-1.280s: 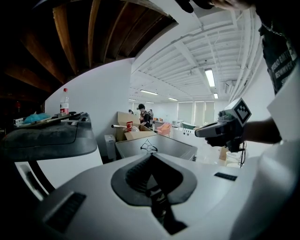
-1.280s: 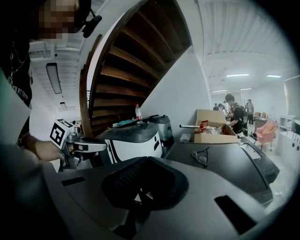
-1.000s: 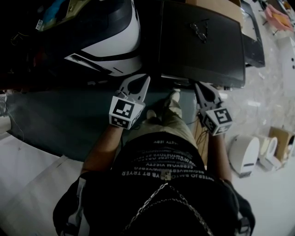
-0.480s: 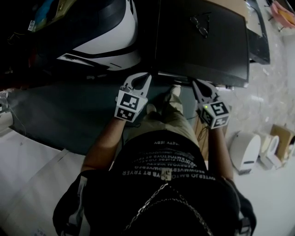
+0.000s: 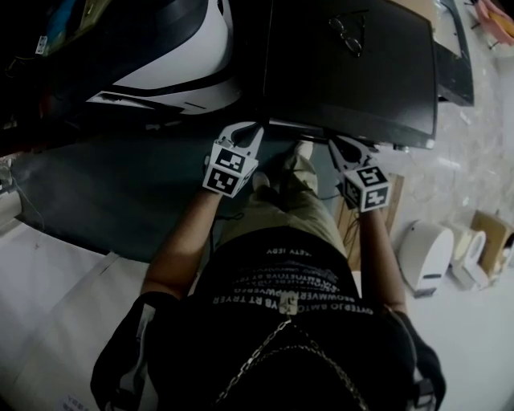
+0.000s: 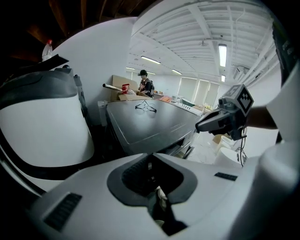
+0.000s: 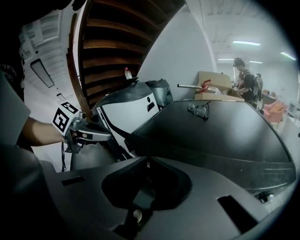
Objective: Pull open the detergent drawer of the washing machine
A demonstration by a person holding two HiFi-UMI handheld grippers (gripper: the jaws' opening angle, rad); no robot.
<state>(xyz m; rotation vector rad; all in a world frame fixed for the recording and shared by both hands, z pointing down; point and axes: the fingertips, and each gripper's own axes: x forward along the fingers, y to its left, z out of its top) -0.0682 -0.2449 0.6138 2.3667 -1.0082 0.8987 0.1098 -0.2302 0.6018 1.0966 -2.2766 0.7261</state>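
The dark washing machine [image 5: 345, 72] shows its flat lid from above, with a pair of glasses [image 5: 347, 22] lying on it. Its front edge [image 5: 309, 130] is just beyond both grippers, and I cannot make out the detergent drawer in the shadow there. My left gripper [image 5: 250, 128] is shut and empty at the machine's left front corner. My right gripper [image 5: 339, 144] is near the middle of the front edge, jaws together with nothing between them. In the left gripper view the lid [image 6: 150, 124] lies ahead and the right gripper [image 6: 206, 124] is at the right. The right gripper view shows the left gripper [image 7: 101, 136].
A big white-and-black rounded machine [image 5: 177, 56] stands left of the washer. White appliances [image 5: 424, 257] and a cardboard box [image 5: 490, 233] sit on the floor at the right. A person [image 6: 145, 86] stands far behind by a box. My legs fill the floor below the grippers.
Both grippers have sunk and come closer to the washer's front edge, tilting further down. Their jaws look the same as before.
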